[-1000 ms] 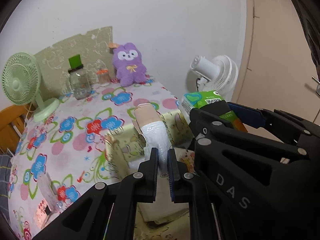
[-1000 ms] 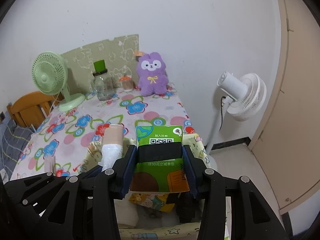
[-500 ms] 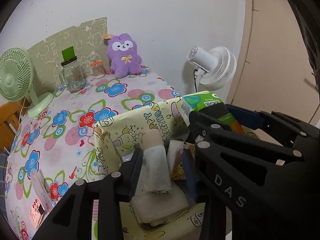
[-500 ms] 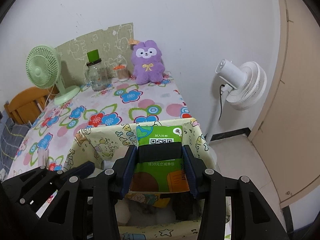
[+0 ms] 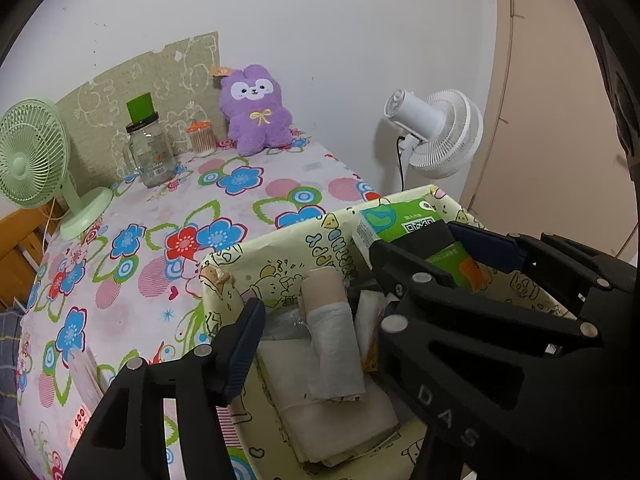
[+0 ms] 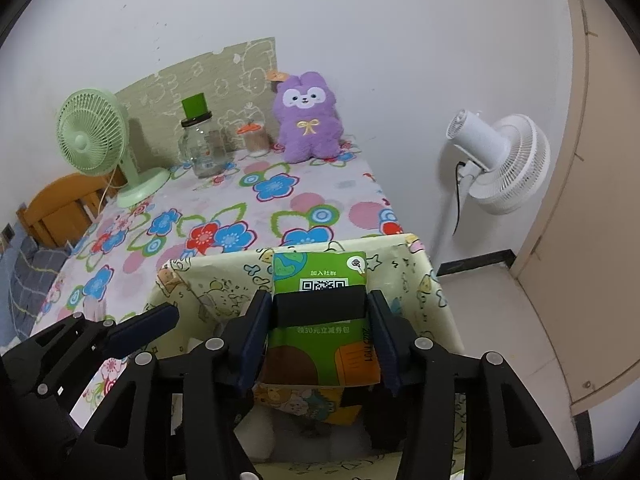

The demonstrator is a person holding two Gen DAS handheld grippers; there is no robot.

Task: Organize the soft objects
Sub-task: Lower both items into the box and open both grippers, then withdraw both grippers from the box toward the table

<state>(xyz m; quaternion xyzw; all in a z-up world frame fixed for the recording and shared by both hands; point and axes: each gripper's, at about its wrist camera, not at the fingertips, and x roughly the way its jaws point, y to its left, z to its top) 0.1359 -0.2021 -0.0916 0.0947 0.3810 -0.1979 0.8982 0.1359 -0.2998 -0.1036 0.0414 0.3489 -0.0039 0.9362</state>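
A pale yellow cartoon-print fabric bin [image 5: 280,248] stands at the table's near right corner; it also shows in the right wrist view [image 6: 216,280]. A beige-and-white roll [image 5: 332,332] lies inside it on folded white cloth [image 5: 320,412]. My left gripper [image 5: 316,320] is open, its fingers on either side of the roll and apart from it. My right gripper [image 6: 320,320] is shut on a green tissue pack [image 6: 320,332] and holds it over the bin; the pack also shows in the left wrist view [image 5: 416,232]. A purple plush bunny [image 6: 306,118] sits at the table's far edge.
A flowered tablecloth [image 5: 160,240] covers the table. A green desk fan [image 5: 36,160], a glass jar [image 5: 150,152] and a cotton-swab pot [image 5: 202,138] stand at the back. A white floor fan [image 6: 496,164] stands right of the table. A wooden chair [image 6: 60,208] is at left.
My left gripper lowered the roll into the bin, opened and let it go. The right gripper still holds the green pack and came down over the bin.
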